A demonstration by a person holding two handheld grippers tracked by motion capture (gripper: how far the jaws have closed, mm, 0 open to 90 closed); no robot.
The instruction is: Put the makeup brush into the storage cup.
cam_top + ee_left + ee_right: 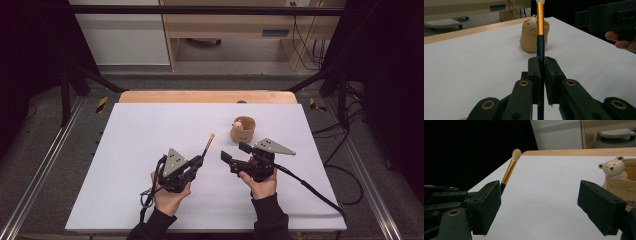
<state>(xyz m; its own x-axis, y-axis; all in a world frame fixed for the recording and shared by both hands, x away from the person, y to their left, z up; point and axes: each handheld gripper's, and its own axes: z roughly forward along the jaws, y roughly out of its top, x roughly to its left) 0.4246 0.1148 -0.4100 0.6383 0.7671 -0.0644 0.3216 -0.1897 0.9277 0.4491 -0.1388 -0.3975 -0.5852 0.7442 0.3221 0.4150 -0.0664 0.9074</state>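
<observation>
Makeup brush (208, 143) w/ gold ferrule is off the table (130, 150), clamped by its dark handle in left gripper (199, 160), tip toward bear cup (243, 129). Right gripper (235, 151) near cup, jaws wide apart, holding nothing.

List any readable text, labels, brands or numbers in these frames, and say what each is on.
None can be read.
A small dark label on the wooden furniture behind the table is too blurred to read.
The brush, the bear cup and both tools, left and right, carry no visible lettering.
</observation>
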